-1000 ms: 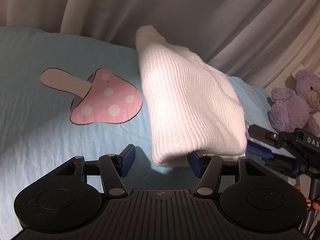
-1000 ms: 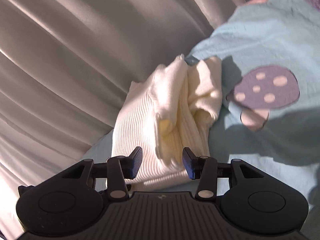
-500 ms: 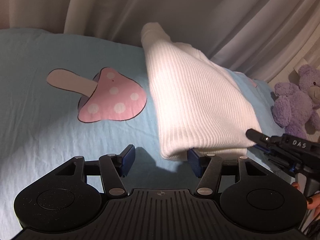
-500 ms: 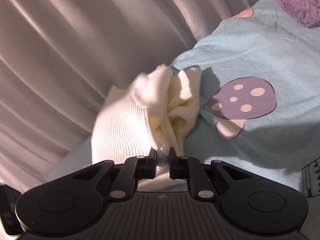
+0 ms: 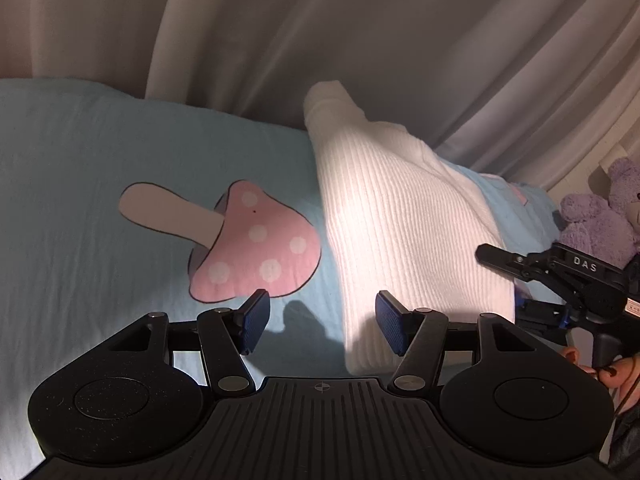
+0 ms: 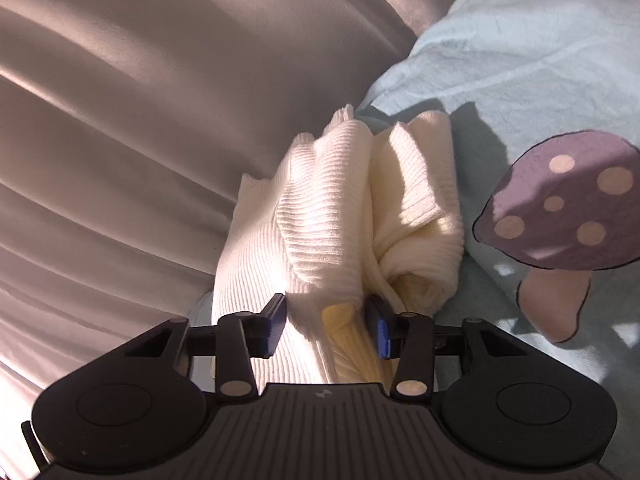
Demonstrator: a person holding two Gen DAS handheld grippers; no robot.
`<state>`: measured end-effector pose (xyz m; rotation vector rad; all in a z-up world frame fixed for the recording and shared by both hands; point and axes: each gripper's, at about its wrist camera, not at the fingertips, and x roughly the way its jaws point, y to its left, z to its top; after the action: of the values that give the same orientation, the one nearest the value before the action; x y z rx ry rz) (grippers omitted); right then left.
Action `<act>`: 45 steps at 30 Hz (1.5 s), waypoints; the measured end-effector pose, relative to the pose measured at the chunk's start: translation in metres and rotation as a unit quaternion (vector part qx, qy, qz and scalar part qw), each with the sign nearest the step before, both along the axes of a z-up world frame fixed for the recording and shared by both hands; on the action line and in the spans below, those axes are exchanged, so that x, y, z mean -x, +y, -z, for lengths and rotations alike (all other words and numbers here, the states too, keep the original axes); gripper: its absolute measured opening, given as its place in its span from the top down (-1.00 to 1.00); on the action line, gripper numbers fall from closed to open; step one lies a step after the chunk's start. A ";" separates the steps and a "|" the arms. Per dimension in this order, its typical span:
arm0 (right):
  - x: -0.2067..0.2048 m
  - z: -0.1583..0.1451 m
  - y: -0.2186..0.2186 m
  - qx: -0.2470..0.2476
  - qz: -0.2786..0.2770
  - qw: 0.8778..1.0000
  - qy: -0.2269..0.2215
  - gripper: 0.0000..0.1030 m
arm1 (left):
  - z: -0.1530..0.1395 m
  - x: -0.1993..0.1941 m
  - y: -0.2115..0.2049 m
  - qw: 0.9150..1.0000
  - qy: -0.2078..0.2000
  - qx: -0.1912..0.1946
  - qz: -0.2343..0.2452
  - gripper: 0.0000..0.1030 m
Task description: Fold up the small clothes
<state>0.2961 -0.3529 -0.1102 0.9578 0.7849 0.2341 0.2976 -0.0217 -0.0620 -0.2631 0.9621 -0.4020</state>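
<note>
A white ribbed sweater (image 5: 400, 216) lies folded lengthwise on the light blue bedsheet (image 5: 80, 200). My left gripper (image 5: 322, 322) is open at its near end, the right pad (image 5: 390, 328) over the sweater's near corner and the left pad over bare sheet. In the right wrist view the bunched folds of the sweater (image 6: 332, 216) run up from my right gripper (image 6: 328, 326). Its jaws are opening, with a thick fold of knit still between the pads. The right gripper (image 5: 500, 280) also shows at the sweater's right edge in the left wrist view.
A pink mushroom print (image 5: 256, 248) lies on the sheet left of the sweater, and a purple mushroom print (image 6: 560, 204) to its right. Grey curtains (image 5: 320, 40) hang behind the bed. A purple teddy bear (image 5: 600, 216) sits at the far right. A person's fingers (image 5: 612, 372) hold the right tool.
The right gripper's jaws closed tight on the sweater's fold half a second ago and have since spread apart. The left gripper drew back a little, staying open.
</note>
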 end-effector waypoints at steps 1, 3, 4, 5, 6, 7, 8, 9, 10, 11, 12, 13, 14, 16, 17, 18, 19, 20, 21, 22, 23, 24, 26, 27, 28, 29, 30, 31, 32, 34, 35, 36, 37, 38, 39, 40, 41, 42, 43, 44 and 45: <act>0.000 -0.001 0.003 0.010 0.000 1.000 -0.005 0.54 | 0.002 -0.001 -0.004 1.000 0.000 -0.001 0.004 -0.24; 0.005 -0.013 0.011 0.067 0.007 0.997 -0.031 0.69 | 0.006 -0.003 -0.009 1.000 0.002 -0.007 0.003 -0.24; 0.011 -0.024 0.016 0.121 0.017 0.991 -0.046 0.74 | 0.007 -0.004 -0.010 1.000 0.002 -0.010 0.003 -0.24; 0.017 -0.036 0.023 0.182 0.025 0.981 -0.055 0.75 | 0.007 -0.004 -0.011 1.000 0.001 -0.012 0.003 -0.24; 0.025 -0.045 0.030 0.243 0.036 0.968 -0.061 0.81 | 0.007 -0.004 -0.012 1.000 0.001 -0.015 0.002 -0.25; 0.033 -0.049 0.033 0.276 0.048 0.958 -0.061 0.82 | 0.007 -0.004 -0.012 1.000 0.002 -0.021 0.000 -0.25; 0.037 -0.048 0.034 0.292 0.050 0.954 -0.053 0.82 | 0.007 -0.004 -0.012 1.000 0.002 -0.028 -0.003 -0.25; 0.040 -0.041 0.035 0.300 0.038 0.952 -0.043 0.82 | 0.007 -0.004 -0.013 0.999 0.002 -0.035 -0.004 -0.25; 0.040 -0.034 0.036 0.298 0.026 0.953 -0.039 0.81 | 0.008 -0.004 -0.012 0.999 0.002 -0.037 -0.005 -0.25; 0.041 -0.031 0.036 0.288 0.023 0.956 -0.044 0.80 | 0.010 -0.005 -0.013 0.999 0.005 -0.036 -0.005 -0.25; 0.042 -0.033 0.033 0.274 0.025 0.960 -0.049 0.76 | 0.012 -0.006 -0.013 0.999 0.009 -0.036 -0.005 -0.24; 0.043 -0.036 0.030 0.256 0.028 0.965 -0.054 0.67 | 0.013 -0.006 -0.013 0.999 0.011 -0.038 -0.006 -0.24; 0.045 -0.039 0.026 0.238 0.035 0.969 -0.060 0.63 | 0.013 -0.006 -0.014 0.999 0.009 -0.042 -0.006 -0.24; 0.053 -0.044 0.018 0.215 0.046 0.972 -0.079 0.54 | 0.012 -0.006 -0.014 0.999 0.009 -0.045 -0.007 -0.24; 0.058 -0.045 0.015 0.208 0.048 0.973 -0.082 0.47 | 0.012 -0.005 -0.014 0.999 0.010 -0.044 -0.008 -0.24; 0.063 -0.045 0.012 0.201 0.049 0.975 -0.082 0.32 | 0.011 -0.005 -0.012 0.999 0.010 -0.043 -0.010 -0.24; 0.068 -0.042 0.009 0.188 0.052 0.977 -0.083 0.25 | 0.009 -0.004 -0.012 0.999 0.009 -0.042 -0.012 -0.25; 0.075 -0.039 0.005 0.171 0.053 0.981 -0.080 0.25 | 0.008 -0.004 -0.011 0.999 0.009 -0.040 -0.014 -0.25; 0.080 -0.034 0.002 0.152 0.053 0.984 -0.072 0.23 | 0.007 -0.003 -0.010 0.999 0.008 -0.038 -0.015 -0.25; 0.084 -0.028 -0.001 0.135 0.052 0.987 -0.064 0.23 | 0.005 -0.002 -0.009 0.999 0.006 -0.036 -0.014 -0.25; 0.089 -0.024 -0.001 0.123 0.052 0.989 -0.057 0.23 | 0.004 -0.002 -0.010 0.999 0.005 -0.035 -0.013 -0.25; 0.092 -0.019 -0.001 0.116 0.053 0.990 -0.051 0.23 | 0.003 -0.001 -0.010 0.999 0.005 -0.034 -0.012 -0.25; 0.095 -0.012 -0.001 0.106 0.050 0.992 -0.044 0.23 | 0.001 0.000 -0.009 0.999 0.003 -0.033 -0.012 -0.25; 0.097 -0.010 0.000 0.098 0.045 0.993 -0.045 0.22 | 0.000 0.002 -0.008 0.999 0.002 -0.029 -0.013 -0.25; 0.100 -0.010 -0.001 0.089 0.039 0.994 -0.052 0.18 | -0.001 0.004 -0.007 1.000 0.002 -0.025 -0.012 -0.25; 0.100 -0.010 0.000 0.088 0.036 0.994 -0.058 0.17 | -0.002 0.005 -0.006 1.000 0.003 -0.020 -0.011 -0.25; 0.100 -0.011 0.001 0.090 0.035 0.993 -0.061 0.16 | -0.002 0.006 -0.006 1.000 0.005 -0.017 -0.009 -0.26; 0.099 -0.011 0.002 0.090 0.034 0.994 -0.062 0.16 | -0.002 0.007 -0.005 1.000 0.005 -0.014 -0.007 -0.26; 0.096 -0.010 0.003 0.085 0.033 0.994 -0.061 0.16 | -0.001 0.007 -0.005 1.000 0.007 -0.015 -0.007 -0.26; 0.094 -0.007 0.003 0.065 0.029 0.996 -0.056 0.31 | -0.001 0.008 -0.007 1.000 0.010 -0.020 -0.008 -0.26; 0.094 -0.006 0.003 0.051 0.027 0.997 -0.060 0.39 | -0.001 0.008 -0.007 1.000 0.011 -0.020 -0.007 -0.26; 0.095 -0.005 0.002 0.033 0.023 0.997 -0.068 0.44 | -0.001 0.009 -0.008 1.000 0.011 -0.018 -0.005 -0.26; 0.095 -0.005 0.002 0.020 0.021 0.997 -0.073 0.44 | -0.002 0.010 -0.008 1.000 0.010 -0.015 -0.001 -0.26; 0.095 -0.007 0.003 0.030 0.020 0.997 -0.070 0.43 | -0.003 0.011 -0.008 1.000 0.009 -0.013 0.003 -0.26; 0.094 -0.008 0.002 0.044 0.020 0.997 -0.066 0.42 | -0.003 0.012 -0.008 1.000 0.008 -0.013 0.005 -0.26; 0.094 -0.008 -0.001 0.047 0.024 0.997 -0.061 0.37 | -0.003 0.013 -0.008 1.000 0.008 -0.014 0.008 -0.26; 0.094 -0.007 -0.006 0.038 0.034 0.997 -0.054 0.32 | -0.004 0.014 -0.009 1.000 0.008 -0.016 0.011 -0.26; 0.096 -0.004 -0.012 0.021 0.047 0.998 -0.048 0.20 | -0.004 0.017 -0.009 1.000 0.006 -0.016 0.017 -0.26; 0.097 -0.001 -0.018 0.001 0.058 0.997 -0.042 0.13 | -0.004 0.020 -0.010 1.000 0.004 -0.016 0.024 -0.27; 0.097 0.003 -0.022 -0.020 0.065 0.997 -0.037 0.12 | -0.004 0.023 -0.012 0.999 0.002 -0.015 0.032 -0.29; 0.095 0.007 -0.025 -0.042 0.070 0.996 -0.031 0.12 | -0.002 0.025 -0.015 0.999 0.001 -0.015 0.043 -0.29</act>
<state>0.2007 -0.3778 -0.1174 1.0750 0.6525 0.1753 0.2722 -0.0366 -0.0599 -0.1957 0.9820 -0.4662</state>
